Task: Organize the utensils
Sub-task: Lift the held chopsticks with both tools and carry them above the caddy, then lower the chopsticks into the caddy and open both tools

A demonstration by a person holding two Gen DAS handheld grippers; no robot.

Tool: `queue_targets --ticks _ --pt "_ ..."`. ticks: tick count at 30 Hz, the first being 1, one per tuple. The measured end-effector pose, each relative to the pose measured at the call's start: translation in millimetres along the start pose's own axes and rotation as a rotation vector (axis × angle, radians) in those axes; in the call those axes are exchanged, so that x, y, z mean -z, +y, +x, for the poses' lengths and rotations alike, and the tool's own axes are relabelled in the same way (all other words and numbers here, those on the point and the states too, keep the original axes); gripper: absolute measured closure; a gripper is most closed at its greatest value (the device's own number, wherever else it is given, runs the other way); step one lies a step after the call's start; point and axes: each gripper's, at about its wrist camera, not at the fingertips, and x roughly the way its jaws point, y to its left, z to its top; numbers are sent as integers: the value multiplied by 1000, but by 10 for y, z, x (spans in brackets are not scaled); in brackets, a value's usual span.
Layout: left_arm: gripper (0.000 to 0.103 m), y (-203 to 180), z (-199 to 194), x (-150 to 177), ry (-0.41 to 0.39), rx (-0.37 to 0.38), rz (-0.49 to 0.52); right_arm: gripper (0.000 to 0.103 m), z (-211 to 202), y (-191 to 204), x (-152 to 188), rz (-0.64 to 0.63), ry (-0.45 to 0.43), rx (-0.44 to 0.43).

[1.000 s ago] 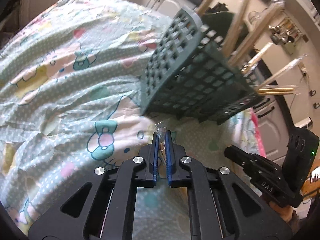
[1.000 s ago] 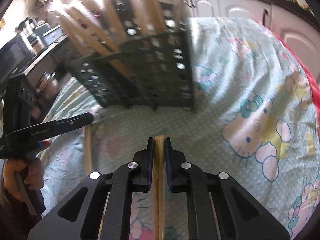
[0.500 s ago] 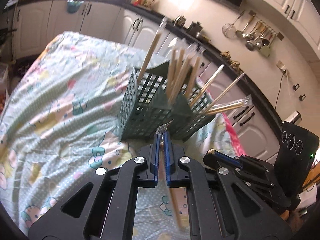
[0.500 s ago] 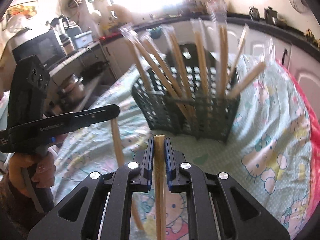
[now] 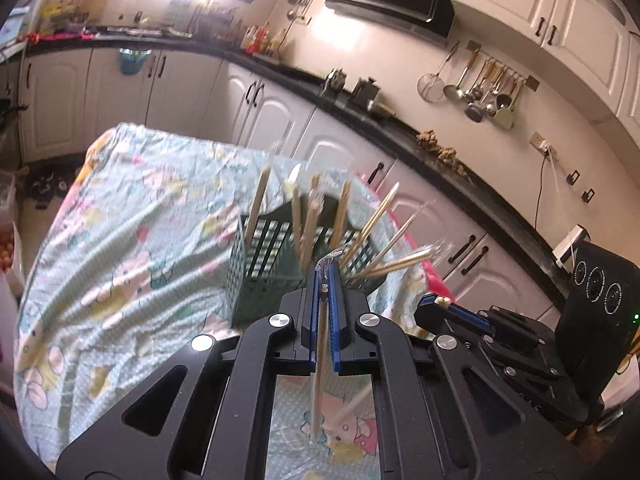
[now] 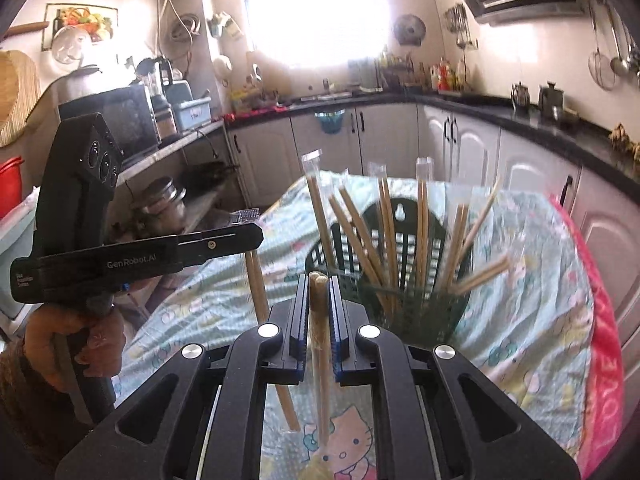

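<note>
A dark green lattice basket [image 5: 264, 276] [image 6: 416, 300] stands on the cartoon-print cloth and holds several wrapped chopstick pairs standing on end. My left gripper [image 5: 324, 276] is shut on a plastic-wrapped chopstick pair [image 5: 320, 360] that hangs down below the jaws; it is raised above the cloth, in front of the basket. It also shows in the right wrist view [image 6: 240, 240] with its chopsticks [image 6: 264, 312]. My right gripper [image 6: 319, 284] is shut on another wrapped chopstick pair [image 6: 320, 344], held upright near the basket's front; it shows in the left wrist view [image 5: 436, 304].
The cloth-covered table [image 5: 120, 248] [image 6: 532, 320] has a red towel edge [image 6: 604, 344] on its right side. Kitchen cabinets [image 5: 280, 108] and a dark counter ring the table. Hanging ladles [image 5: 480, 92] line the wall. A shelf with a microwave [image 6: 128, 124] stands at left.
Both grippers have risen well above the cloth with their chopsticks, so the basket now appears lower and farther and its open top shows. Both stayed shut.
</note>
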Motion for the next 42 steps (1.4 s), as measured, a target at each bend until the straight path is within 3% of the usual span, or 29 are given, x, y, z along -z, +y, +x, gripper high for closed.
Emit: queue_targets --ticks 8,14,25,34,42 --pt "101 -142 -249 -390 -107 -4 41 96 -178 31 -336 -28 -87 4" --pt "101 -210 -423 -773 -222 -45 61 96 -321 43 -674 -63 -167 21" --pt "101 -327 -537 -1251 -343 -108 95 96 -482 -70 -1232 -102 -282 66" --pt "101 -248 -230 -1194 -353 -202 96 96 -249 -234 -1295 -91 -264 107" --pt "101 -79 75 -972 -340 -206 50 96 27 -290 -1166 -96 -221 132"
